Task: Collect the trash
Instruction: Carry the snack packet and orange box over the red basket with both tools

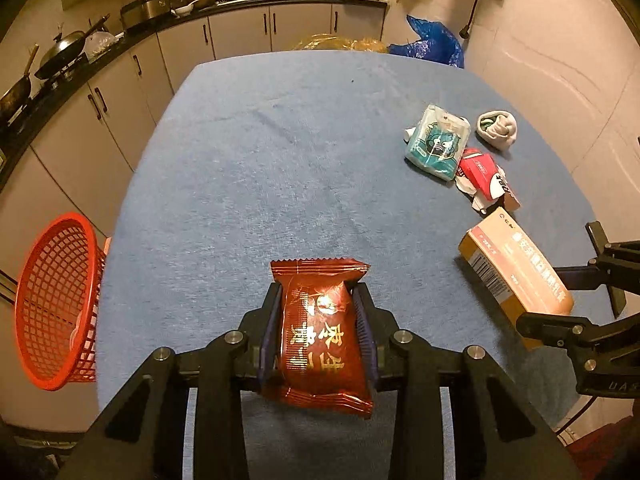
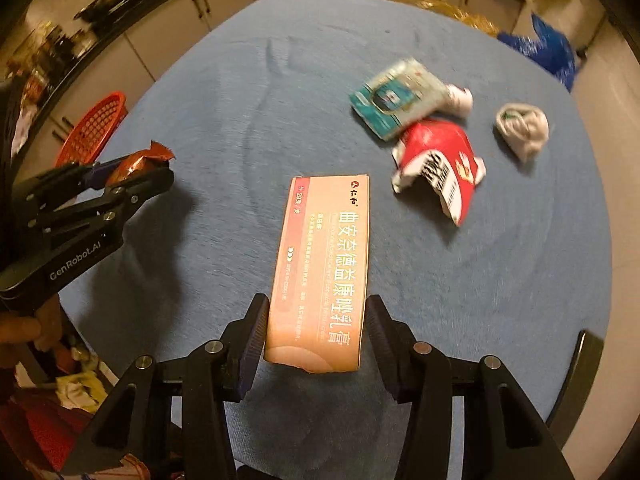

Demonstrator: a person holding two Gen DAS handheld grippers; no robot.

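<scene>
While left hand-held gripper [image 2: 160, 172], marked "GenRobot.AI", clamps red packet [image 1: 322, 332], right hand-held gripper [image 2: 316, 312] grips orange box [image 2: 320, 268].

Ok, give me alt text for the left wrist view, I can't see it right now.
The left claw grips a dark red snack packet above a blue-covered table. A red mesh basket hangs off the table's left edge; at right, the other claw holds an orange box.
</scene>
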